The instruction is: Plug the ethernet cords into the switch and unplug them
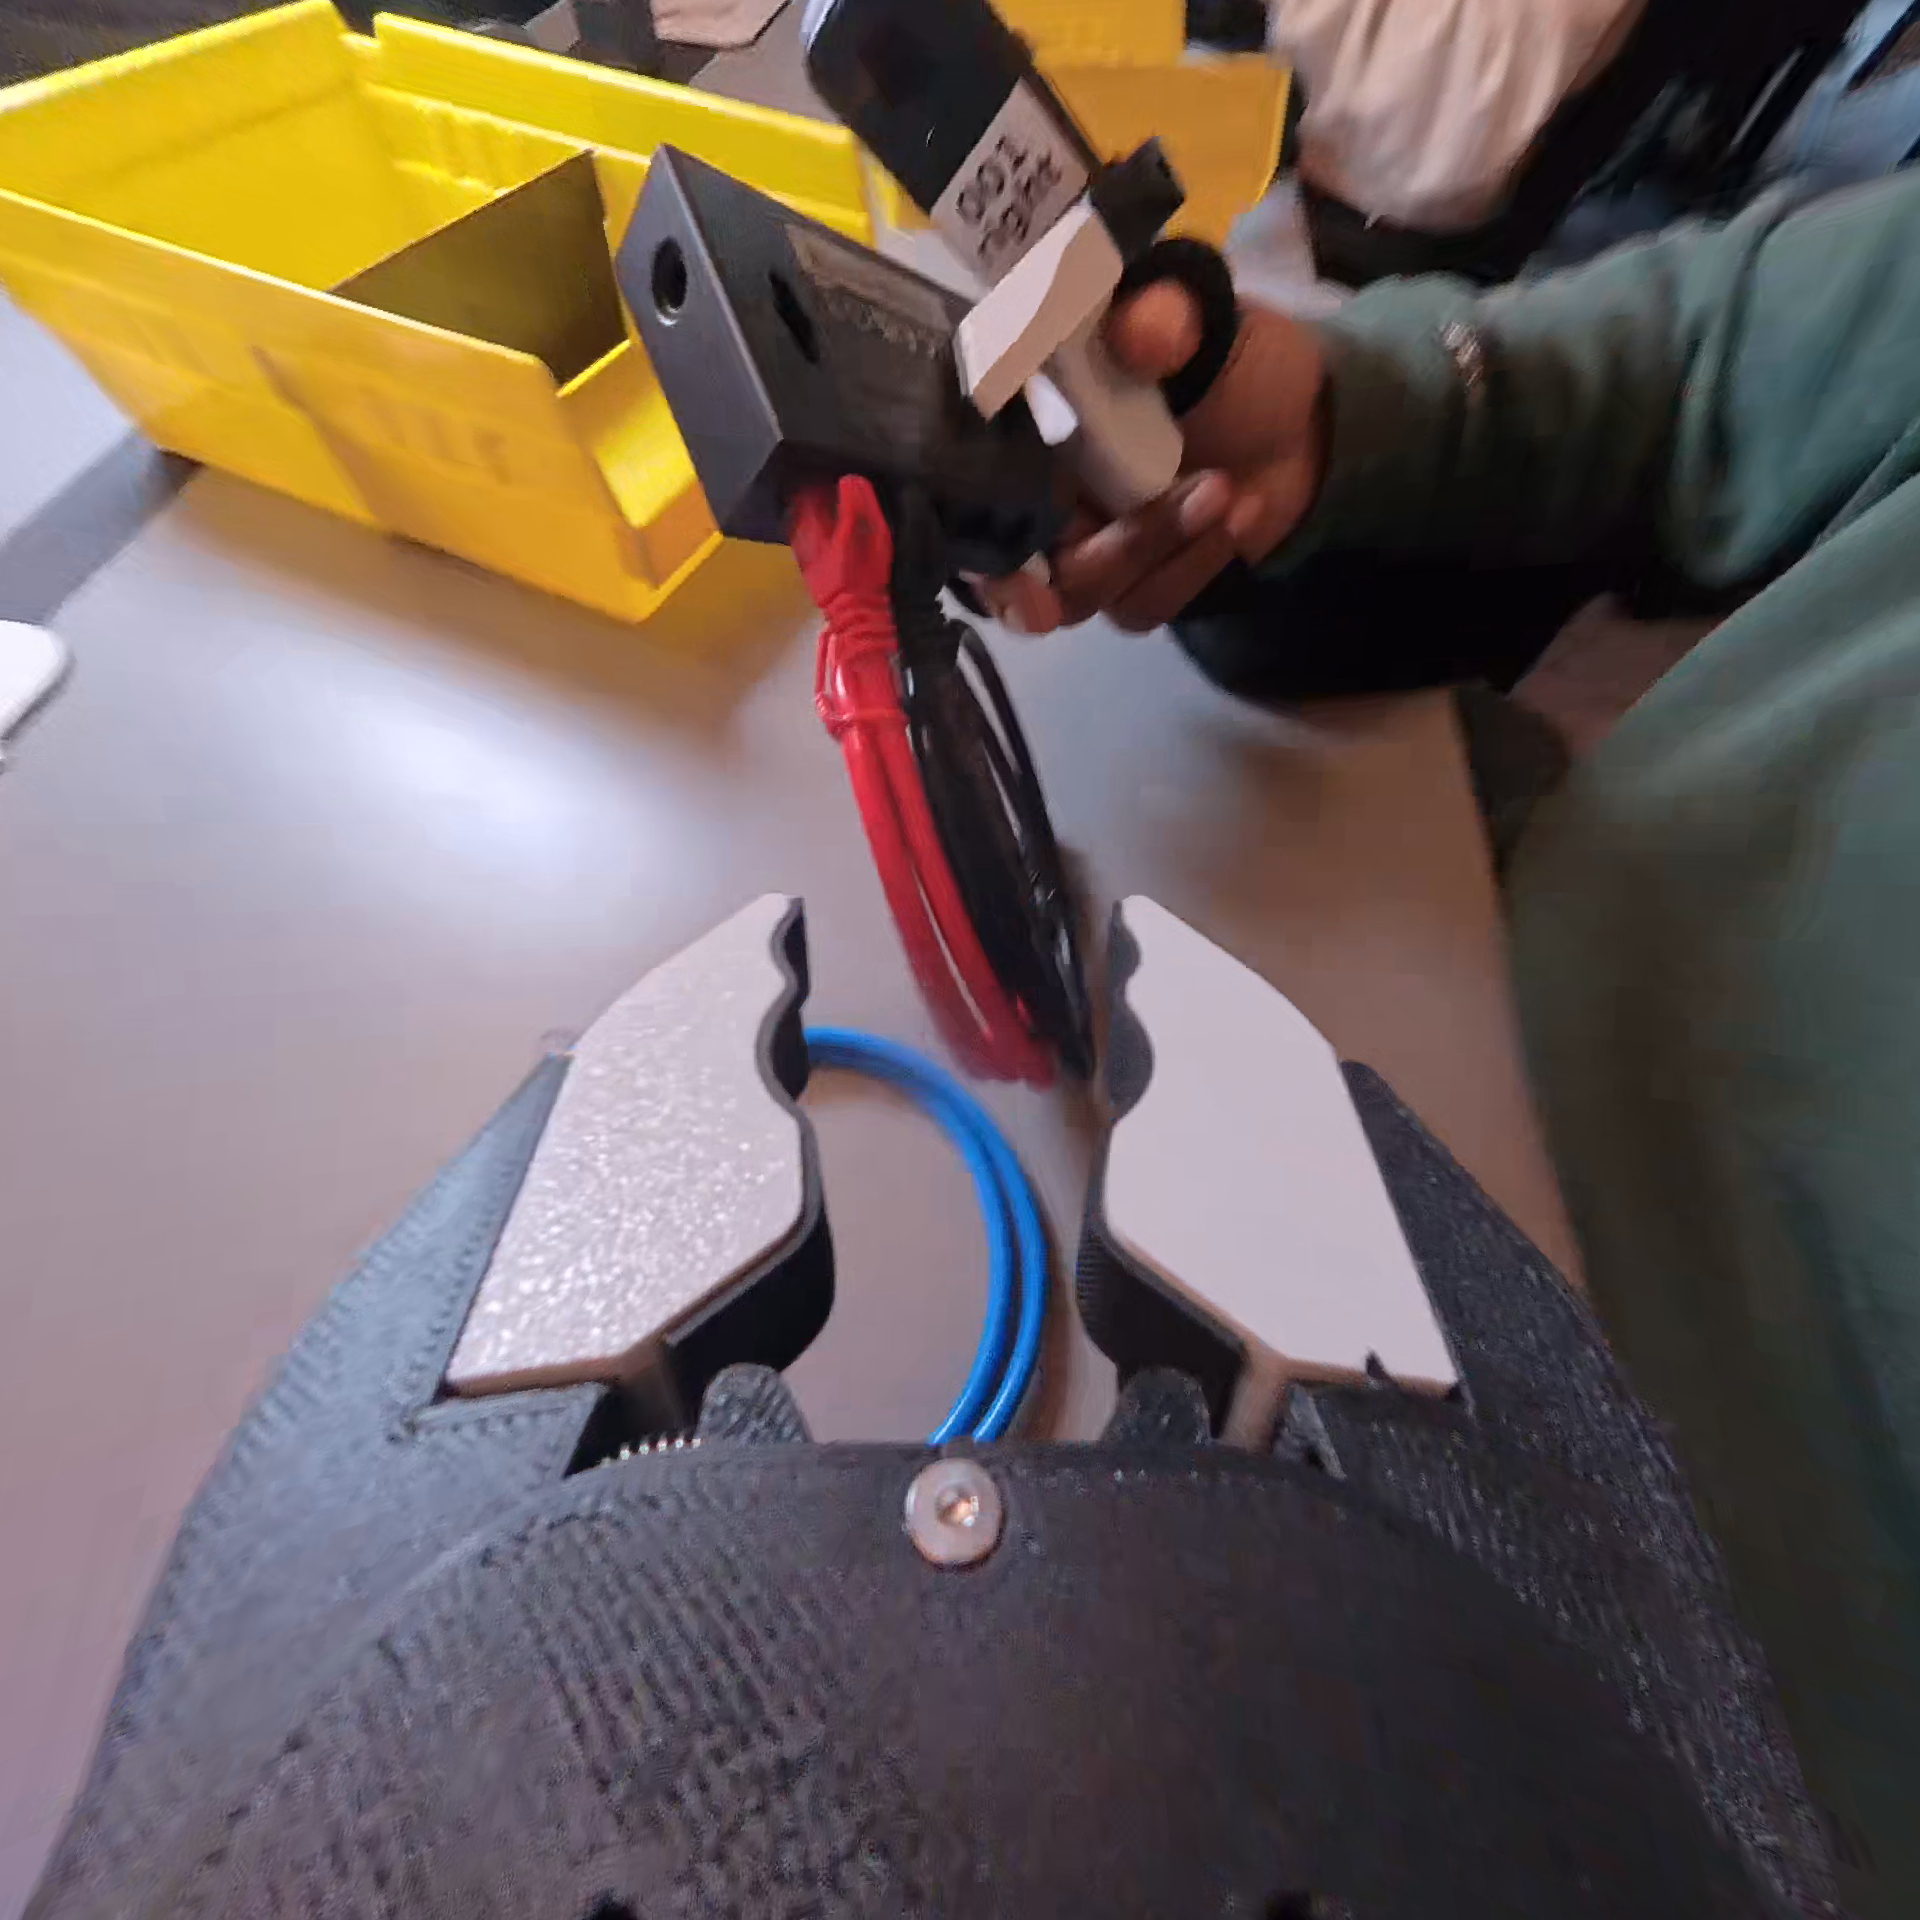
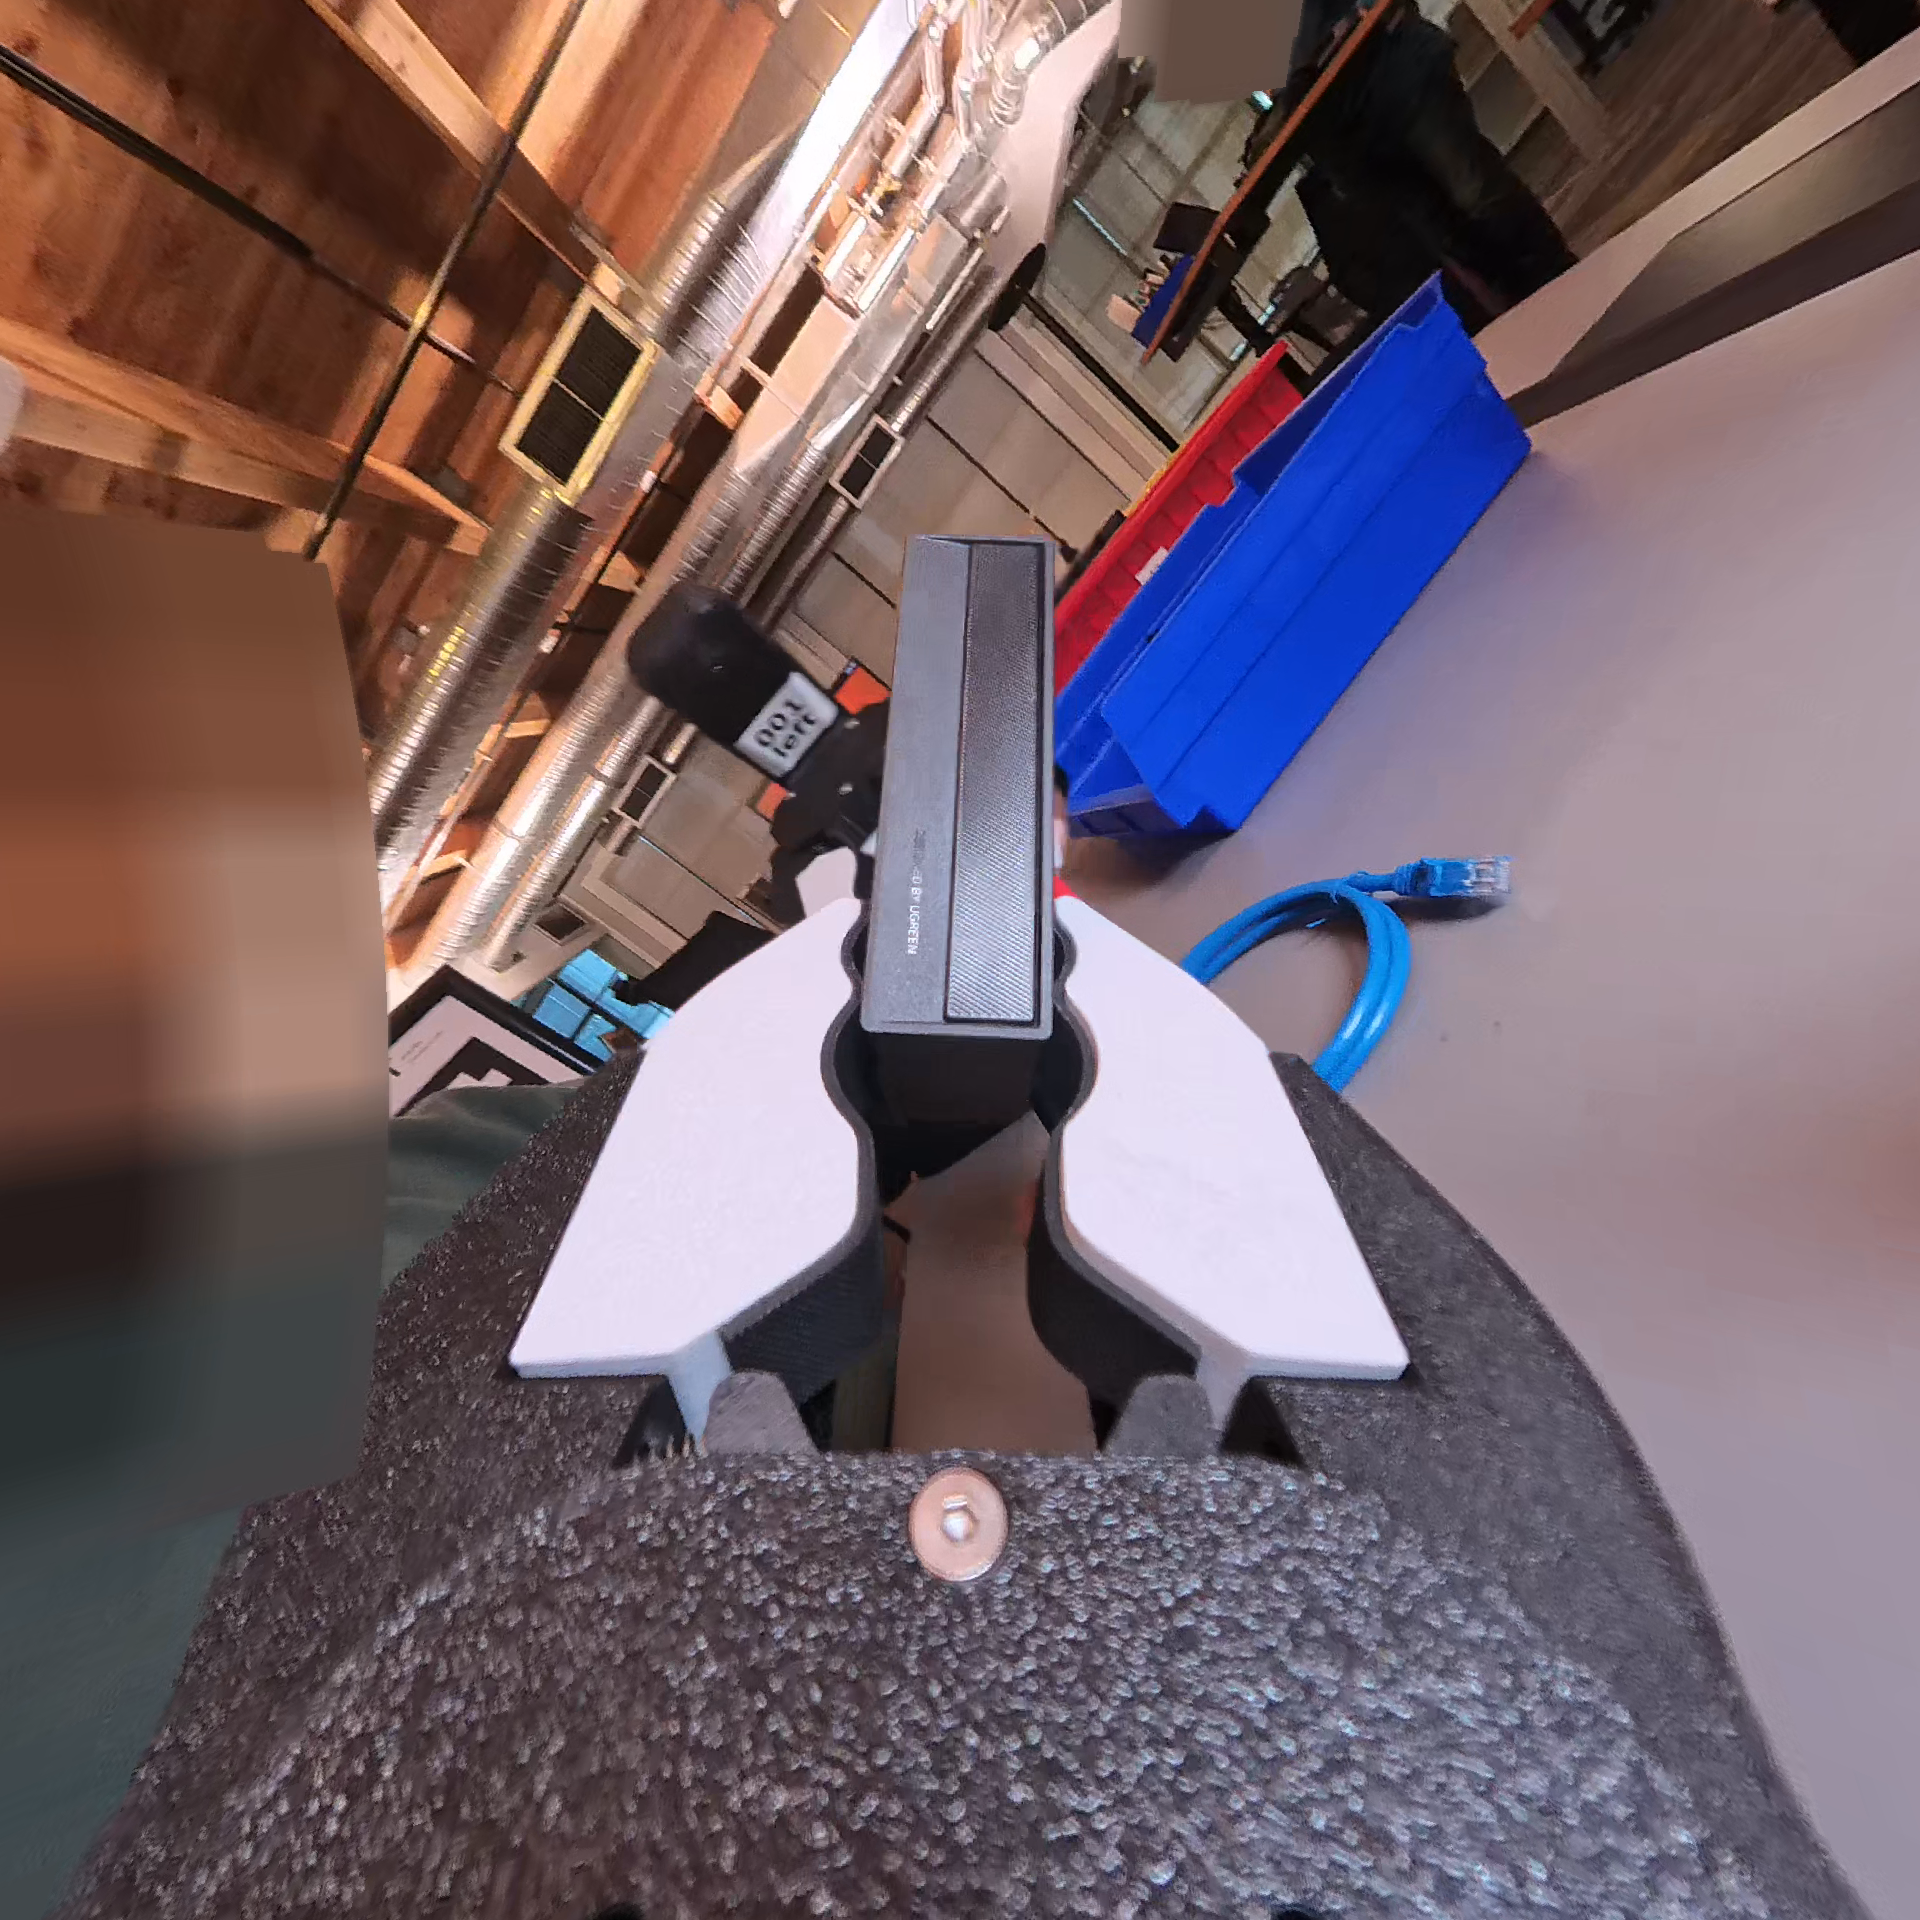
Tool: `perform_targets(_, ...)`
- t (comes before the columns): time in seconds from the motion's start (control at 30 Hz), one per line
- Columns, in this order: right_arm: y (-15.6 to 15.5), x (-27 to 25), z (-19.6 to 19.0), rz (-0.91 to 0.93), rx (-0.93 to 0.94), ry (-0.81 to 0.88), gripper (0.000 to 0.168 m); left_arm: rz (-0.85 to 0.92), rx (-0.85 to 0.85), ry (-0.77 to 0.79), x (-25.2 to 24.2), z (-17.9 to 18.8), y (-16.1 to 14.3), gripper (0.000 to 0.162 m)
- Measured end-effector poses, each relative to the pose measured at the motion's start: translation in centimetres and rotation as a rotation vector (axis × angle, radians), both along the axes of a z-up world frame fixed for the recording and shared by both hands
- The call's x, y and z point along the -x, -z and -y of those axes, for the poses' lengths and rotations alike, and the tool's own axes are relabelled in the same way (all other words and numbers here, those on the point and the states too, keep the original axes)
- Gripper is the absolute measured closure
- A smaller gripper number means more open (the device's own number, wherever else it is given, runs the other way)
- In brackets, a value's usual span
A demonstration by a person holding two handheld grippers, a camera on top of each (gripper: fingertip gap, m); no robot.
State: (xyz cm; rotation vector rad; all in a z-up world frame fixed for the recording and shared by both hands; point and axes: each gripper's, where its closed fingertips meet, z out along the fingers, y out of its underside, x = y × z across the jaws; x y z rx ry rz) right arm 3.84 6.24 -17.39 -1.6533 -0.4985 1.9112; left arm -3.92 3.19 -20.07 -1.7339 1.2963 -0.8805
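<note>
My right gripper (image 2: 958,935) is shut on the black switch (image 2: 961,790) and holds it up off the table, tilted. In the left wrist view the switch (image 1: 748,343) hangs in the air with a red cord (image 1: 894,810) and a black cord (image 1: 987,821) plugged into its underside and dangling to the table. My left gripper (image 1: 956,925) is open and empty, low over the table, its fingertips just short of the cords' lower loops. A blue cord (image 1: 997,1226) lies loose on the table between the left fingers; it also shows in the right wrist view (image 2: 1371,935), unplugged.
A yellow bin (image 1: 312,312) with a divider stands at the back left of the grey table (image 1: 364,831). A blue bin (image 2: 1299,623) and a red bin (image 2: 1195,468) stand at the table's far side. A person's green sleeve (image 1: 1662,395) fills the right. The tips of one gripper are about 10 cm away from the tips of the other.
</note>
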Motion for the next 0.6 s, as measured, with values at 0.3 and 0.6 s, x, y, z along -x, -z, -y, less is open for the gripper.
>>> perform_targets(0.3, 1.0, 2.3, 0.8, -0.007, 0.074, 0.048, 0.139, -0.179, -0.237, -0.14, -2.3, -3.2, 2.5, 0.131)
perform_targets(0.6, 2.2, 1.7, 1.2, 0.748, -1.494, 0.217, 0.086, 0.114, 0.549, 0.13, -0.5, 0.9, 2.7, 0.138)
